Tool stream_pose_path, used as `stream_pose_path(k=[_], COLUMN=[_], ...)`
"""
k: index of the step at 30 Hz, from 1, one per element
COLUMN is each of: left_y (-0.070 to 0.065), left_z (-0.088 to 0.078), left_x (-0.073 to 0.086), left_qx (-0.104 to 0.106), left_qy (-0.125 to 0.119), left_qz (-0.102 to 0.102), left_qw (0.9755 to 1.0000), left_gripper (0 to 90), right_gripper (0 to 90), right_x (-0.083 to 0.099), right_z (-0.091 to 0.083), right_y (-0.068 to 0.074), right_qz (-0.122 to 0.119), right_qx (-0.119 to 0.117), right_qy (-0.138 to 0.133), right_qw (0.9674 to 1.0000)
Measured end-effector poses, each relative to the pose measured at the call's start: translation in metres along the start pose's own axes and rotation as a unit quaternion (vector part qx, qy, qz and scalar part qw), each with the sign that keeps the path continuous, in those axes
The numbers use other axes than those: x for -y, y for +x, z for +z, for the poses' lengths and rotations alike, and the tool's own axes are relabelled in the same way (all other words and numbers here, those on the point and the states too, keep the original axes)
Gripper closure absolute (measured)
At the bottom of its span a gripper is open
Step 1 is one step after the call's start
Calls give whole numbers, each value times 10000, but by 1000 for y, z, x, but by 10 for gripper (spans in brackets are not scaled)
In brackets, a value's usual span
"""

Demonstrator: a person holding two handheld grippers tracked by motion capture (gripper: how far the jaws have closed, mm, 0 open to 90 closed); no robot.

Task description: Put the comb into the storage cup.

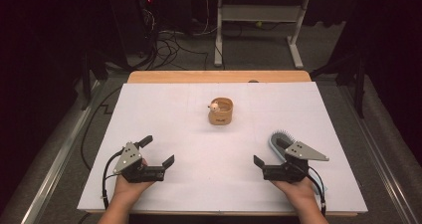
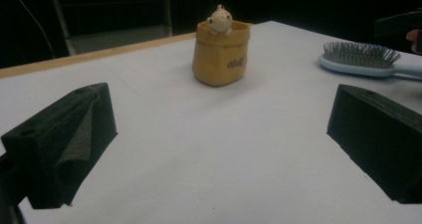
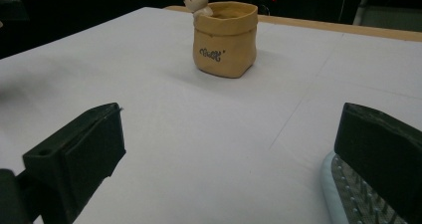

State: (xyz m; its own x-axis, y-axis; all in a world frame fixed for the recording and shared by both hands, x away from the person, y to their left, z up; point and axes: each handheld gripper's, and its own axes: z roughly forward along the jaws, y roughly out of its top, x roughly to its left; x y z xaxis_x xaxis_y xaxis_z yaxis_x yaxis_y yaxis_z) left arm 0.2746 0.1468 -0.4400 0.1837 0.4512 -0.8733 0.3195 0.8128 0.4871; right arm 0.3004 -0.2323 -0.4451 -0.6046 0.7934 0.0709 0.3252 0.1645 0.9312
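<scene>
We see the left tongs (image 1: 155, 151) resting low on the near left part of the white bench (image 1: 164, 109), jaws spread wide with bare surface between them. The right tongs (image 1: 271, 154) sit near the right front corner, jaws also wide apart and gripping nothing. No earlier picture tells us more.

The light blue hairbrush (image 1: 279, 140) lies bristles up on the bench at the right tongs; in the right gripper view its head (image 3: 348, 199) sits just under the right-hand jaw, though we cannot tell whether the jaw touches the bristles. From the left gripper view the brush (image 2: 359, 59) lies flat, well away from the pot.

The tan pot (image 1: 221, 111), with a small bear figure (image 1: 214, 106) on its rim, stands upright near the middle of the bench, toward the far side, well apart from both tongs.

Between the two tongs and the pot we have a broad stretch of open white surface. The far edge shows a wooden strip (image 1: 219, 76); the near edge runs just in front of the hands. The brush lies well inside the right edge.
</scene>
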Motion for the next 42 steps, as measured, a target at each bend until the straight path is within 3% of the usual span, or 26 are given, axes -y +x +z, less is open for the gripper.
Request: stream_pose_path(k=[11,14,21,26,27,30,31,36,42], left_y=[-2,-7,4,9,8,6,7,3,2], left_z=[1,4,-2,-6,-5,-6,-6,-10,-12], left_x=[-2,-11,-11,-8,-7,-4,-3,-3,0], left_qx=[-90,-199,-194,-171,-202,-170,-107,15,99], left_qy=[86,60,13,93,59,153,184,252,367], left_qz=[-70,-254,-12,130,59,98,210,124,147], left_qw=[9999,9995,9998,9997,9998,9997,9996,9996,9992], left_gripper=[2,2,1,1,1,1,1,1,1], right_gripper=[3,3,3,3,3,3,3,3,3], right_x=[0,-1,-6,-15,-16,-17,-16,-15,-14], right_z=[-3,-3,-1,-1,-1,2,3,4,-1], right_y=[0,0,-7,-5,-4,-3,-2,-1,-4], right_qz=[-97,-177,-198,-386,-400,-483,-524,-684,-651], right_qx=[166,215,244,290,282,273,278,259,217], right_qy=[2,164,682,1051,1155,1417,1502,1879,2136], right_qw=[9998,9995,9972,9933,9921,9883,9869,9795,9745])
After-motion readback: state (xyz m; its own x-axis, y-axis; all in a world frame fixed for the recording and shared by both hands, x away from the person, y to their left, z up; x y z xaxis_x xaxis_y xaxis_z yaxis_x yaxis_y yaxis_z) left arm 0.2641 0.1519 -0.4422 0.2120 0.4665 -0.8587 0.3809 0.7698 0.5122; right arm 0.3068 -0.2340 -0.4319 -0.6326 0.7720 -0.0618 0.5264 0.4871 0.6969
